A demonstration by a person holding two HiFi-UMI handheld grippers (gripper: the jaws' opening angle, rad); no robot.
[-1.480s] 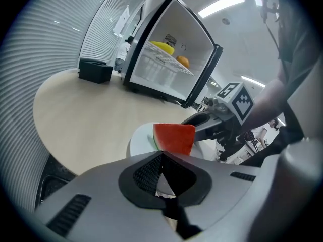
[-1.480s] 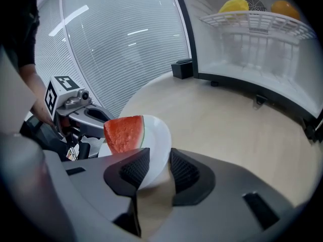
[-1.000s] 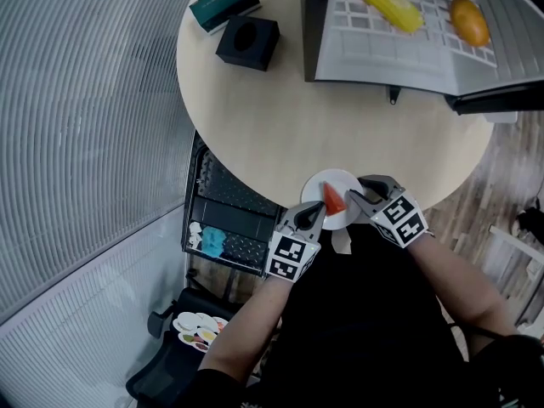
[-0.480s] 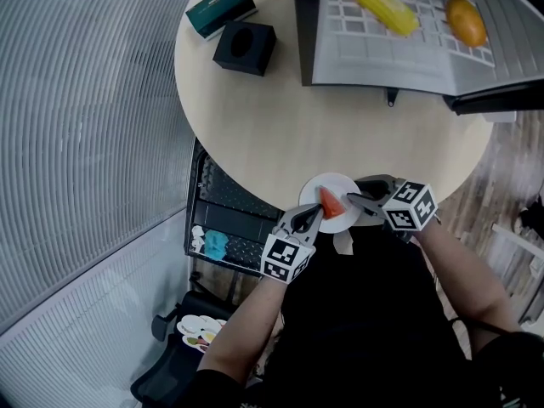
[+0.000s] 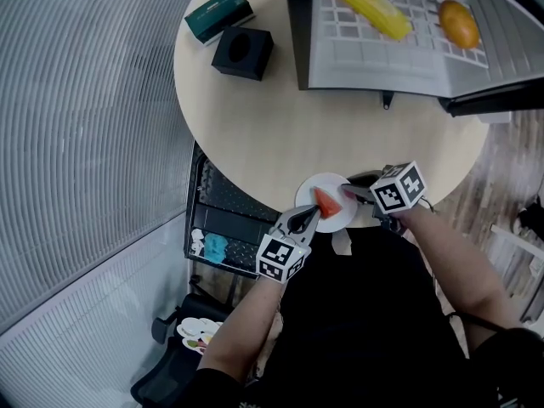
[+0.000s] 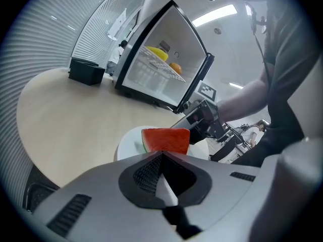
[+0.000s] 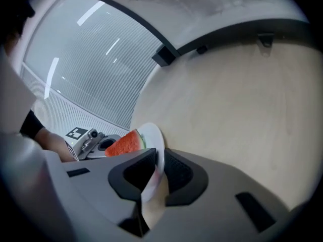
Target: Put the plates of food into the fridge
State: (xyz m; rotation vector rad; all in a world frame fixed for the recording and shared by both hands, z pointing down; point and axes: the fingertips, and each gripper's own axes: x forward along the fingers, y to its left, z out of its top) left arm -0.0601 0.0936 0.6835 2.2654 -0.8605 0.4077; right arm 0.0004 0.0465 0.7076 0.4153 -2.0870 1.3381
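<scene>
Head view: the plate (image 5: 323, 183) of watermelon (image 5: 327, 202) sits at the table (image 5: 255, 126) edge between the left claw (image 5: 308, 218) and the right claw (image 5: 350, 195), with the open fridge (image 5: 391, 41) well beyond them. Left gripper view: the left claw pinches the plate's near rim. Right gripper view: the right claw's jaws have just been closing and clamp the rim between them. Lifting and loading are not yet done.

Jaws just closing, the right gripper (image 7: 158, 159) pinches the rim of the white plate (image 7: 153, 133) bearing watermelon (image 7: 124, 144).

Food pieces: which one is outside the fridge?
The red watermelon slice on the white plate; the yellow piece and the orange piece lie on the fridge shelf.
</scene>
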